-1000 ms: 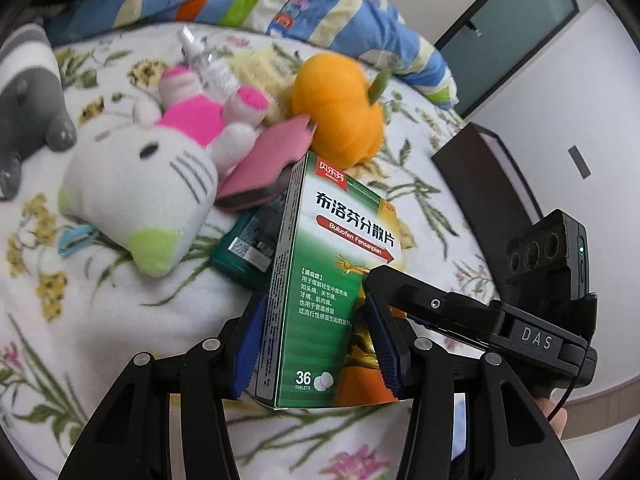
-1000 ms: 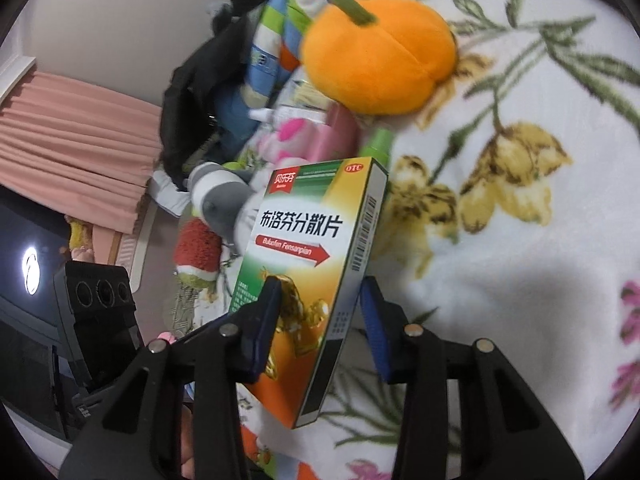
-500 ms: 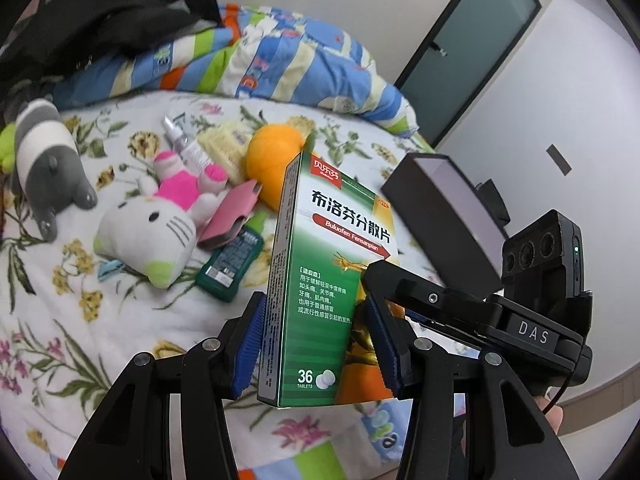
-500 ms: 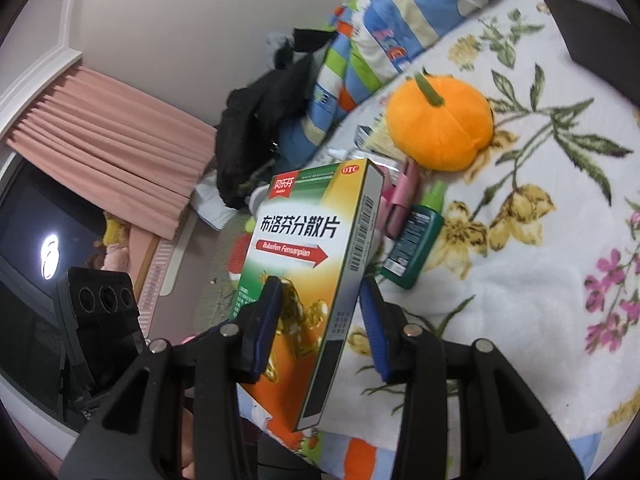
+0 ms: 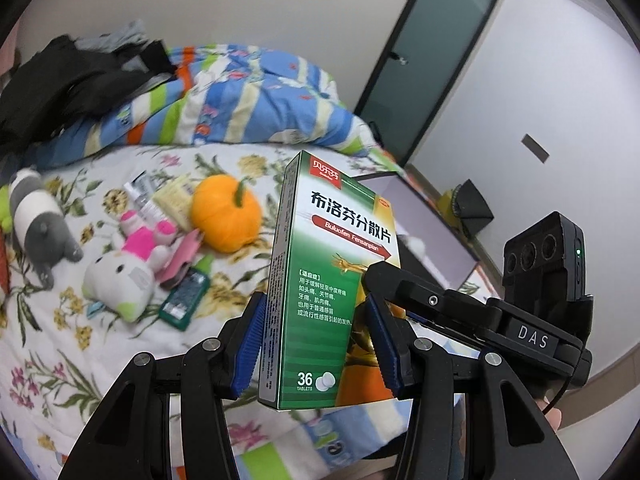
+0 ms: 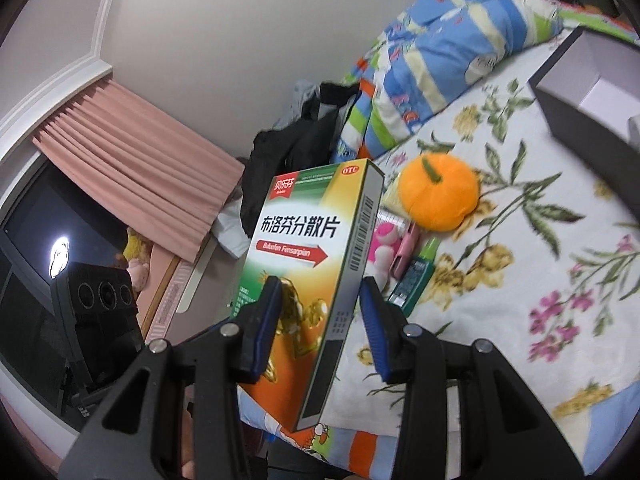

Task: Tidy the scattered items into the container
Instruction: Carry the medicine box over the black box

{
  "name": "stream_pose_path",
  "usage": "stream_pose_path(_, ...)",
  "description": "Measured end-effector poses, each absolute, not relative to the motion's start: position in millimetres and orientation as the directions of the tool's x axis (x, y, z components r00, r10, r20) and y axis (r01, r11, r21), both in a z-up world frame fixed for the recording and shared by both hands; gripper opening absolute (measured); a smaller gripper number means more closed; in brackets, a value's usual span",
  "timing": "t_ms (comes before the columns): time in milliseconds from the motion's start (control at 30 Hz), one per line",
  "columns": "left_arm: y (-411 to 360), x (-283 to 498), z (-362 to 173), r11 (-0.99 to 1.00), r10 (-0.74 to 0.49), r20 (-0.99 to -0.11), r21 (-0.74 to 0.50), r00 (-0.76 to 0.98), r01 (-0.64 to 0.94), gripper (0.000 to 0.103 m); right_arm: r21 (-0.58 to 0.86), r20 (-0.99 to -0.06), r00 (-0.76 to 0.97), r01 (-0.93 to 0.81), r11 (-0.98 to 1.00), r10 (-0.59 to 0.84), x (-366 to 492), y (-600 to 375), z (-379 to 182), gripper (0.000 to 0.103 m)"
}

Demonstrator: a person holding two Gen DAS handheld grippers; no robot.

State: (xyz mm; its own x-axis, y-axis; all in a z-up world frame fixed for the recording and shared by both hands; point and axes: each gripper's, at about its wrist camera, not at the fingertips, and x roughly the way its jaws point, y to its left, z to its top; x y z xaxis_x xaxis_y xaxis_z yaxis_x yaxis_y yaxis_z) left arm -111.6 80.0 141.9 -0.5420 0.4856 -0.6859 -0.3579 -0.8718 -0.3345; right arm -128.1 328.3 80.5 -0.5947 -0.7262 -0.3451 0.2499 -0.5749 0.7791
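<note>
We pinch the box [image 5: 328, 280] mid-frame with both grippers [image 5: 316, 344] [image 6: 320, 332]. The container [image 5: 432, 224] sits at right behind it.

3 plush toys [image 5: 222, 218], 1 med box [image 5: 328, 280], 1 container [image 5: 432, 216].

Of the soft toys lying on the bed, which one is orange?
The plush pumpkin with a green stem; the cat toy is white and pink, the striped animal grey.

Left gripper [image 5: 314, 344] clamping upright medicine box [image 5: 324, 280], toy-strewn bed [image 5: 60, 344] behind
</note>
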Motion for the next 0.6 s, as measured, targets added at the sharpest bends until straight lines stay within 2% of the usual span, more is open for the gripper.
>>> stream_pose_path(600, 219.7, -115.9, 172.0, -0.81, 0.55, -0.676, -0.288, -0.49, -0.511, 0.05, 0.789, -0.296, -0.719, 0.186, -0.585, -0.629, -108.0, 463.3, 101.5, 0.041)
